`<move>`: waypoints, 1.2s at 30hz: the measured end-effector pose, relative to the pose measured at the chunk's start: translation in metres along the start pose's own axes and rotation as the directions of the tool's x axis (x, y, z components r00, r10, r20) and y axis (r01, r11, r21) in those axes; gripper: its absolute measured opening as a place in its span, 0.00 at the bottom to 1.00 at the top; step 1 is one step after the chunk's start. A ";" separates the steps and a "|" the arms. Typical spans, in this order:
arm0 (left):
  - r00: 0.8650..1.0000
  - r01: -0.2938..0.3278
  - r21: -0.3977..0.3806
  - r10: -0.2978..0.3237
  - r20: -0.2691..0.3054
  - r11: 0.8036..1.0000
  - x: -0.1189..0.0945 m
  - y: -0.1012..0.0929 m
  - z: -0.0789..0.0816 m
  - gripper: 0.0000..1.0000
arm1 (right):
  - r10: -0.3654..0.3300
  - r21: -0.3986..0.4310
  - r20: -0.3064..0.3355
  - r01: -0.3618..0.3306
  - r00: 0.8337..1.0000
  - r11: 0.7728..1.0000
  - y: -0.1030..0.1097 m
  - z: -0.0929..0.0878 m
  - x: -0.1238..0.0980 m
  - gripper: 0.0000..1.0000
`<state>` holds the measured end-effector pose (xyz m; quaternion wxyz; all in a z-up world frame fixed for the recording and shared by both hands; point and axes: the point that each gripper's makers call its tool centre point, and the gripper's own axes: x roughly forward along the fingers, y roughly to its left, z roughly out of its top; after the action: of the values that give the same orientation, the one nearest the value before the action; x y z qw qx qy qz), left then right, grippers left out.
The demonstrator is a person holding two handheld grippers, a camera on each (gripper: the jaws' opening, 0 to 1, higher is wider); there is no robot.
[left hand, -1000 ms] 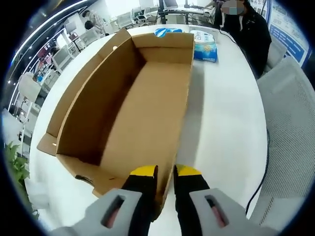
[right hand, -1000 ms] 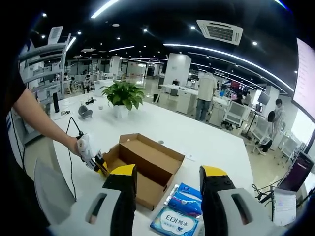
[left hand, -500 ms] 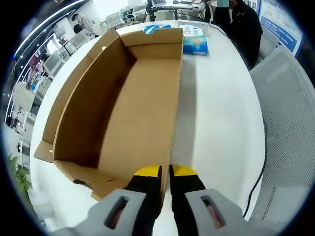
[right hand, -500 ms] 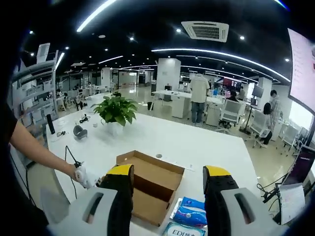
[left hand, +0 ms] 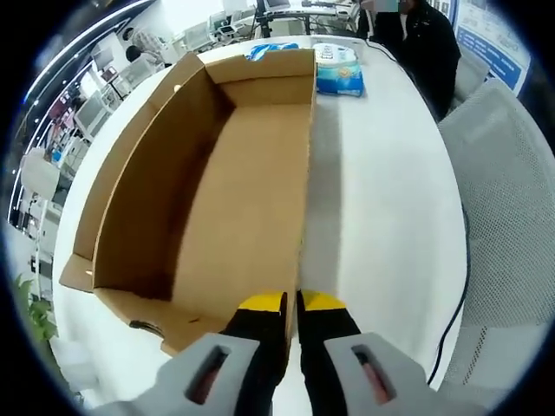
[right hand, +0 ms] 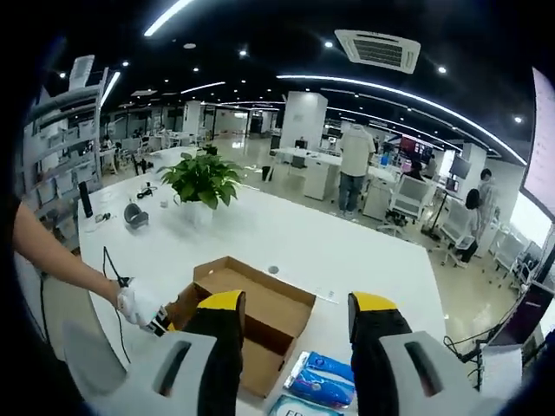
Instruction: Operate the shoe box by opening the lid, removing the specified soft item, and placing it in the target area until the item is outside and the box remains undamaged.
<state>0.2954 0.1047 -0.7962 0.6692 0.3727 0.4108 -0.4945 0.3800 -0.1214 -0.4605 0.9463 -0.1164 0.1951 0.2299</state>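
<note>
My left gripper (left hand: 290, 302) pinches the box (left hand: 225, 173) wall; my right gripper (right hand: 295, 312), jaws apart, hides the box's near corner and the packets (right hand: 321, 388).

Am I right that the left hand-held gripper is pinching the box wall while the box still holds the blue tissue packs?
Not quite: the left hand-held gripper does pinch the box wall, but the box is empty. In the left gripper view the tissue packs lie on the table beyond it.
</note>
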 end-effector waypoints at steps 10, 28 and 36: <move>1.000 0.015 0.009 -0.015 -0.014 1.000 0.000 -0.001 -0.001 0.02 | -0.013 0.010 0.003 0.013 1.000 1.000 -0.004 0.026 0.003 0.58; 0.999 0.006 0.017 -0.005 -0.047 1.000 0.001 -0.002 -0.004 0.01 | 0.101 -0.045 -0.054 -0.104 0.993 0.994 0.018 0.035 0.053 0.46; 0.998 0.014 0.012 -0.013 -0.053 1.000 0.001 -0.002 -0.004 0.01 | 0.129 0.093 -0.076 -0.122 0.989 0.988 -0.005 0.022 0.071 0.34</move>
<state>0.2927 0.1077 -0.7990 0.6524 0.3871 0.4280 -0.4912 0.4475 -0.0911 -0.4707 0.9254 -0.0713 0.2506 0.2752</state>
